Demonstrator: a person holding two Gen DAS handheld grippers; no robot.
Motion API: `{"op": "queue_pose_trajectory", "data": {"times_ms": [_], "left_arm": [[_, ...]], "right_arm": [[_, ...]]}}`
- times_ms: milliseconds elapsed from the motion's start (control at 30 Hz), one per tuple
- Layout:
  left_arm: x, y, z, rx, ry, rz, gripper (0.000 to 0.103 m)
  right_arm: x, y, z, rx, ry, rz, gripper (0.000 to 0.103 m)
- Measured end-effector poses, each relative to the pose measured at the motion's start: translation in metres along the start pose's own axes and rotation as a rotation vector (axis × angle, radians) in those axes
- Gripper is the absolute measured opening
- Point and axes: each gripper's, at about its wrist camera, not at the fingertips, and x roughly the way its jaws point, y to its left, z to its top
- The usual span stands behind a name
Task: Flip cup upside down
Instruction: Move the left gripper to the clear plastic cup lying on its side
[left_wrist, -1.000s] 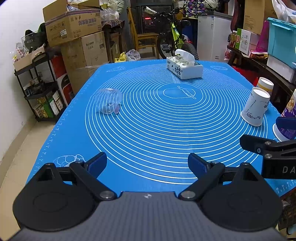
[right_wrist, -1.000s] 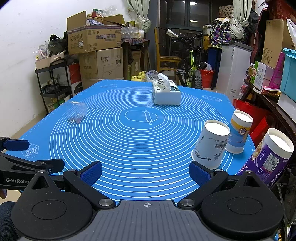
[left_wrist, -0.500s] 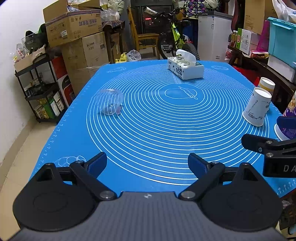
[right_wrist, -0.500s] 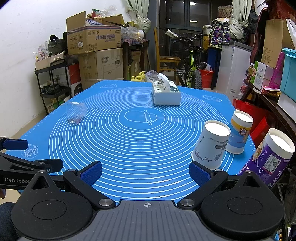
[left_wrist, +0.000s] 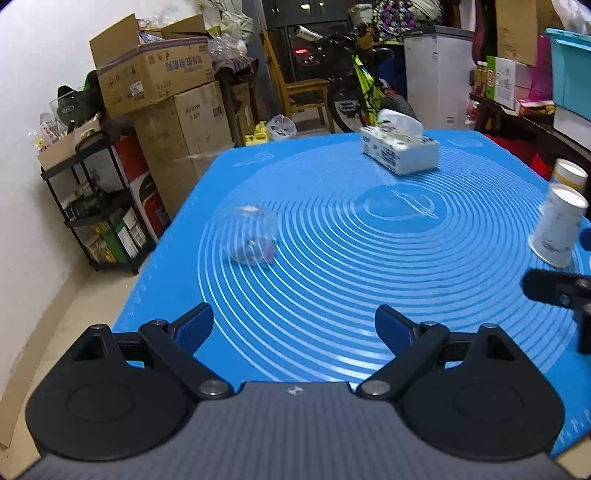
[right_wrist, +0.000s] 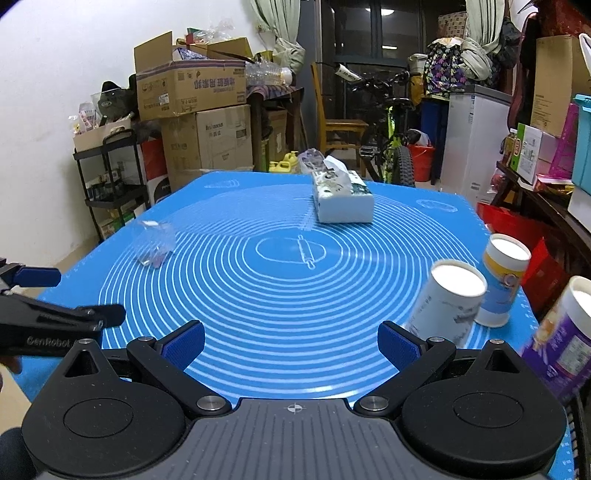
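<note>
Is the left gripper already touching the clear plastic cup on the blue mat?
Apart. In the left wrist view, blue mat shows between the open left gripper and the clear plastic cup farther ahead.

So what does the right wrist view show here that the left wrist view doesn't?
Only the right wrist view shows the purple cup at the mat's right edge and the whole yellow-banded cup.

Only the left wrist view shows the floor along the mat's left side, and the clear cup looks nearer.

Both show the blue mat, tissue box, white printed cup, the clear cup on its side, and both grippers open and empty: left gripper, right gripper.
</note>
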Motion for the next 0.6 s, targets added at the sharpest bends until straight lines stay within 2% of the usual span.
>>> {"op": "queue_pose_trajectory", "data": {"times_ms": [167,400,600], "left_arm": [[0.03,0.014,0.013,0.011,-0.034,0.036,0.094],[0.085,0.024,0.021,0.097,-0.091,0.072,0.094],[0.12,0.034,0.029,0.08,-0.07,0.052,0.094]], "right_arm": [[0.016,0.002,0.007,-0.003,-0.01,0.004,0.1],[0.042,-0.002,0.008,0.011,0.009,-0.007,0.1],[0.059,-0.005,0.004,0.018,0.031,-0.019,0.1]]}}
